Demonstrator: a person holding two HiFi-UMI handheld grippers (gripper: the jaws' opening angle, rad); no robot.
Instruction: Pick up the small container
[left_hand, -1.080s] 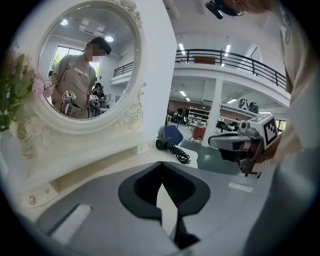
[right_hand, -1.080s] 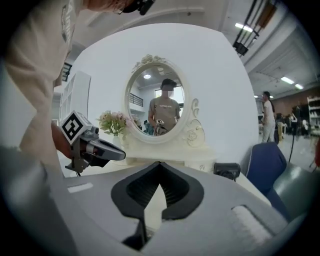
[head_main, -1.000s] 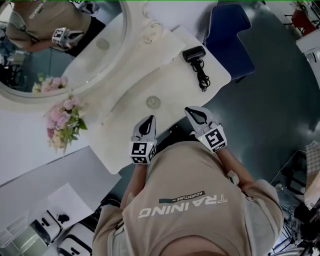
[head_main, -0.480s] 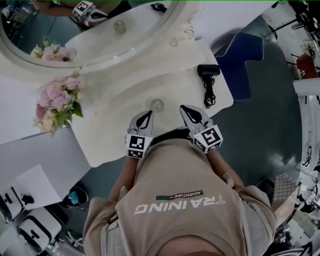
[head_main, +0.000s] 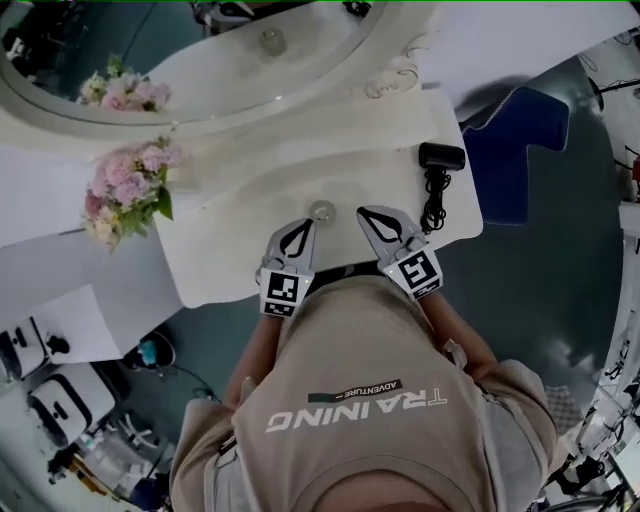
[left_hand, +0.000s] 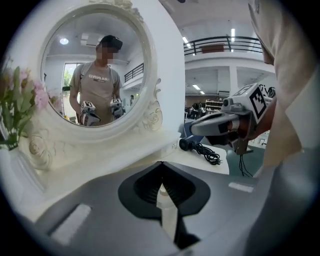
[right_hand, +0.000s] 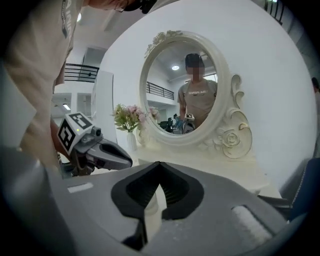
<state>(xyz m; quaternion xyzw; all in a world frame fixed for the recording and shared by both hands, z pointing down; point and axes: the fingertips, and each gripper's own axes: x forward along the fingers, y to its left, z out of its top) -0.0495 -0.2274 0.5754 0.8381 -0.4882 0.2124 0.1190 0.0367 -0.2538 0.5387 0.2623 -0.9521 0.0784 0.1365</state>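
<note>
The small container (head_main: 322, 211), a round clear jar with a pale lid, stands on the white dressing table (head_main: 230, 265) near its front edge. My left gripper (head_main: 304, 224) is just left of the jar and a little nearer to me, its jaws shut and empty. On the jar's right, my right gripper (head_main: 366, 213) is also shut with nothing held. Neither touches the jar. In the left gripper view the closed tips (left_hand: 161, 163) meet and the right gripper (left_hand: 200, 127) hangs at the right. The right gripper view shows its own closed tips (right_hand: 159, 163) and the left gripper (right_hand: 125, 160).
A big oval mirror (head_main: 200, 90) backs the table. A vase of pink flowers (head_main: 125, 190) stands at the left. A black corded appliance (head_main: 440, 157) lies at the table's right end, with a blue chair (head_main: 515, 140) beyond. The person's torso is close against the table's front edge.
Both grippers have closed in on the jar from either side and sit nearer each other. The head view has swung, so the table looks turned. Both jaws stay shut.
</note>
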